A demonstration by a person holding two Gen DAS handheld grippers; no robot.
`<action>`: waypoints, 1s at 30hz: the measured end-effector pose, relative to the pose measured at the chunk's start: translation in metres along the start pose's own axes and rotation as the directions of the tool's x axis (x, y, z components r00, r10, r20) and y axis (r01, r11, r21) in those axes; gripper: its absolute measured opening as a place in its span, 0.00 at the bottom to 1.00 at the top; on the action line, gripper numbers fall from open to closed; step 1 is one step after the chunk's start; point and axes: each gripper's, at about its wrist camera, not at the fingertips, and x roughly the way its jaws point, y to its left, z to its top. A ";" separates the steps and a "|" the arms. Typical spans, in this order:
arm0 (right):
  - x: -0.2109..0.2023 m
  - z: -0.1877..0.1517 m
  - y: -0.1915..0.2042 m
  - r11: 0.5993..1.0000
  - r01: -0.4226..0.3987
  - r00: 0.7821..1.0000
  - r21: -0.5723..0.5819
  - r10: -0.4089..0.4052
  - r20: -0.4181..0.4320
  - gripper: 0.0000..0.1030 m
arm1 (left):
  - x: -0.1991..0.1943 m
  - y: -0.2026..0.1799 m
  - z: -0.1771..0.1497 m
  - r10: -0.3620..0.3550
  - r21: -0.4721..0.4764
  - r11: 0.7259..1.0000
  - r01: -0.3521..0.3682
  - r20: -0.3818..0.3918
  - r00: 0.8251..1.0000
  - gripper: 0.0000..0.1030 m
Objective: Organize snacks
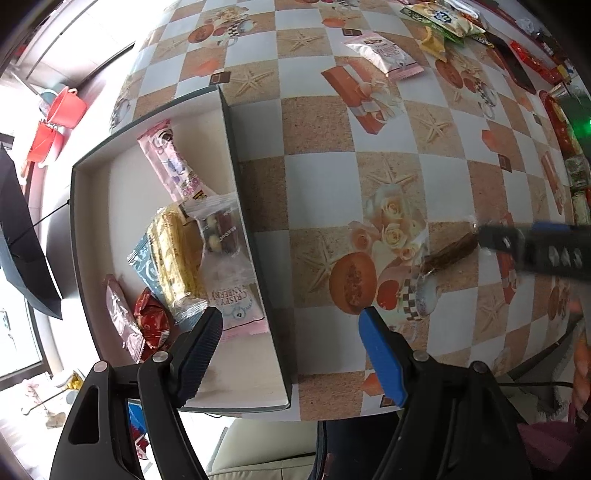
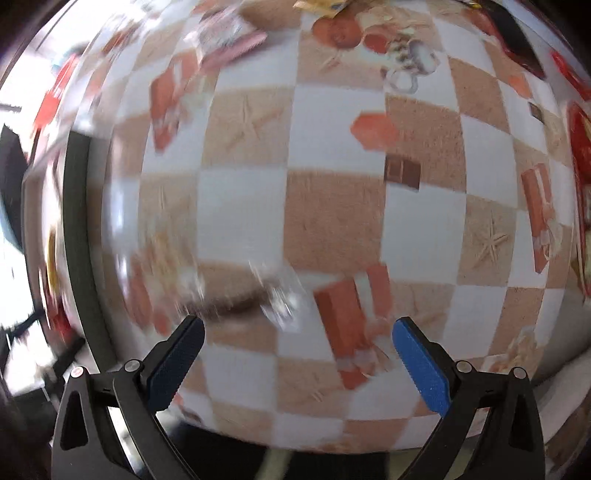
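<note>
A shallow dark-rimmed box (image 1: 255, 236) with a white floor holds several snack packets, among them a pink cranberry packet (image 1: 232, 299) and a yellow wafer pack (image 1: 177, 254). My left gripper (image 1: 290, 325) is open and empty, straddling the box's right rim. A brown snack in a clear wrapper (image 1: 448, 253) is in the air or just on the table at the tip of my right gripper (image 1: 491, 236). In the blurred right wrist view the same snack (image 2: 240, 299) lies loose ahead of my open right gripper (image 2: 297, 332), not between the fingers.
The table has a checked cloth (image 1: 321, 122) with printed pictures. More snack packets lie at the far right: a white-pink bag (image 1: 384, 53), green and yellow packs (image 1: 439, 22), red wrappers (image 1: 532, 61). The box's dark rim (image 2: 75, 236) is left of my right gripper.
</note>
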 end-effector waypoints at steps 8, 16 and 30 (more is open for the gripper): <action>0.022 -0.002 0.041 0.944 0.207 0.978 -0.256 -0.205 0.034 1.00 | -0.008 0.002 0.010 -0.021 -0.004 1.000 0.021 0.008 1.000 0.77; 0.008 -0.015 -0.042 0.922 0.317 0.948 -0.222 -0.311 0.064 1.00 | -0.030 -0.016 0.087 -0.074 0.016 0.997 0.073 0.077 0.994 0.77; 0.022 -0.061 -0.125 0.995 0.099 0.994 0.011 -0.098 -0.048 1.00 | 0.030 -0.071 0.240 -0.132 -0.240 0.962 0.129 0.004 0.991 0.77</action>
